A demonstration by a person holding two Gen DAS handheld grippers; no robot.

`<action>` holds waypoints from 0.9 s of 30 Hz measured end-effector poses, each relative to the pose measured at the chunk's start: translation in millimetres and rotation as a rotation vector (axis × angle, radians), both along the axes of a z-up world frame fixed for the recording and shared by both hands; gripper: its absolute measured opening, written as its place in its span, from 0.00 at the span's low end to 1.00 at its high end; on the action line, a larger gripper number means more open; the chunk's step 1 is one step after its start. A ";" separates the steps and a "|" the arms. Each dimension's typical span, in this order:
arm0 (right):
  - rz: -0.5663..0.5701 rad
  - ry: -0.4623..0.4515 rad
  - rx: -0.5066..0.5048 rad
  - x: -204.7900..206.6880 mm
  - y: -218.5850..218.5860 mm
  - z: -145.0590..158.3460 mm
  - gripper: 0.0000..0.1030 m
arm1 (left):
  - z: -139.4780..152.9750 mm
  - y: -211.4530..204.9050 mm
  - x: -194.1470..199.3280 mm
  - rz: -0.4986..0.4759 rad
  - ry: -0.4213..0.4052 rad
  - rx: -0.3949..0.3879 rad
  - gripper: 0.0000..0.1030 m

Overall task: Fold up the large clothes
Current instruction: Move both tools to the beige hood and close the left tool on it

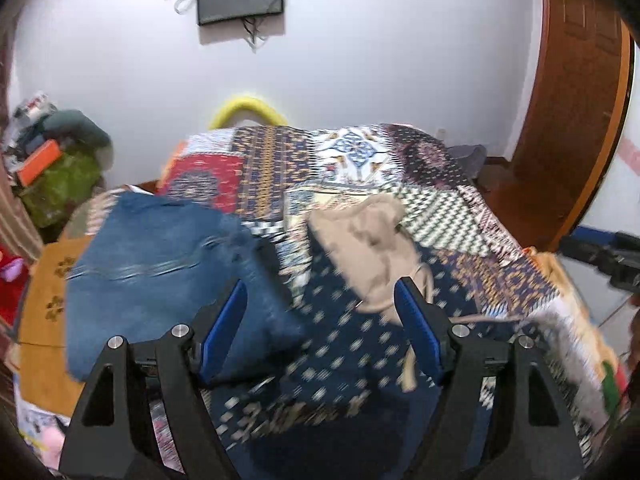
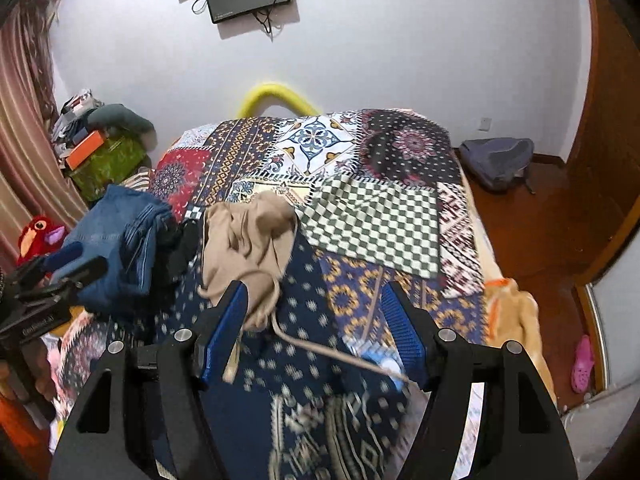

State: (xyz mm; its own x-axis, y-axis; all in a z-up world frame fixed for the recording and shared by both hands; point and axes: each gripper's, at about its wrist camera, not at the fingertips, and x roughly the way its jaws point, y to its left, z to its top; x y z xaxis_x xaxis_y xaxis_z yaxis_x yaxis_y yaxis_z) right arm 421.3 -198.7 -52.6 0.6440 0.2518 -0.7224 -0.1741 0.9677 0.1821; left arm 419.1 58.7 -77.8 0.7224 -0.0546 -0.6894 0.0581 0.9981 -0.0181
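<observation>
Beige garment crumpled mid-bed, both claws wide and empty.

The beige garment (image 2: pixel 244 244) lies bunched on the patchwork bedspread (image 2: pixel 372 228), its drawstring (image 2: pixel 340 354) trailing toward 5 o'clock. At its 9 o'clock sit folded blue jeans (image 1: pixel 160 264). The right gripper (image 2: pixel 316 332) and left gripper (image 1: pixel 320 320) both hover above the cloth, jaws spread, gripping nothing. A backpack (image 2: pixel 496 162) rests on the floor at 2 o'clock.

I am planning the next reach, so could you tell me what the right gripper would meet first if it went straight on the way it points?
Probably the patterned bedspread, with the beige garment's drawstring lying across that path. The right gripper is open and empty; motion blur makes depth uncertain.
</observation>
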 end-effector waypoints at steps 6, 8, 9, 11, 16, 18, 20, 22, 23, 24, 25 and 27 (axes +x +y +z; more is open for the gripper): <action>0.017 0.038 0.024 45.7 16.9 -18.1 0.64 | -21.5 -8.8 64.5 -0.017 0.082 -0.115 0.73; 0.013 0.072 0.037 63.9 21.4 -32.2 0.64 | -34.8 -9.5 85.1 -0.024 0.113 -0.171 0.72; 0.013 0.095 0.044 73.9 23.5 -40.3 0.64 | -41.4 -9.4 95.1 -0.015 0.127 -0.180 0.68; 0.007 0.137 0.050 89.8 26.5 -54.9 0.64 | -56.9 -10.0 111.8 0.003 0.156 -0.177 0.56; -0.014 0.243 0.103 123.9 30.9 -100.4 0.64 | -96.6 0.3 142.4 0.049 0.225 -0.179 0.32; -0.023 0.286 0.115 134.9 34.7 -120.5 0.64 | -110.1 5.7 149.4 0.072 0.243 -0.172 0.30; -0.026 0.321 0.115 141.6 38.3 -137.9 0.58 | -125.0 10.8 152.8 0.083 0.270 -0.185 0.29; -0.024 0.330 0.114 144.7 40.0 -150.7 0.53 | -136.9 14.3 155.4 0.088 0.295 -0.232 0.29; -0.022 0.316 0.118 143.7 39.4 -151.8 0.52 | -141.0 15.1 155.9 0.088 0.297 -0.252 0.29; -0.011 0.299 0.125 141.5 38.7 -150.4 0.50 | -142.1 14.1 156.0 0.085 0.292 -0.246 0.28; -0.002 0.294 0.127 140.7 38.1 -148.4 0.38 | -142.1 13.6 155.7 0.081 0.287 -0.239 0.27; 0.001 0.291 0.137 138.4 35.0 -142.4 0.21 | -143.6 12.8 155.8 0.080 0.284 -0.227 0.19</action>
State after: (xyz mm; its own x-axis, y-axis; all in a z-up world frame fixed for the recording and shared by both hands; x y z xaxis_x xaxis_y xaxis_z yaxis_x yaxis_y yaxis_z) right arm 559.7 -163.7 -195.0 0.4148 0.3604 -0.8355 -0.0964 0.9305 0.3535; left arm 574.9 71.6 -221.4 0.5126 -0.1798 -0.8396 -0.0594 0.9681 -0.2435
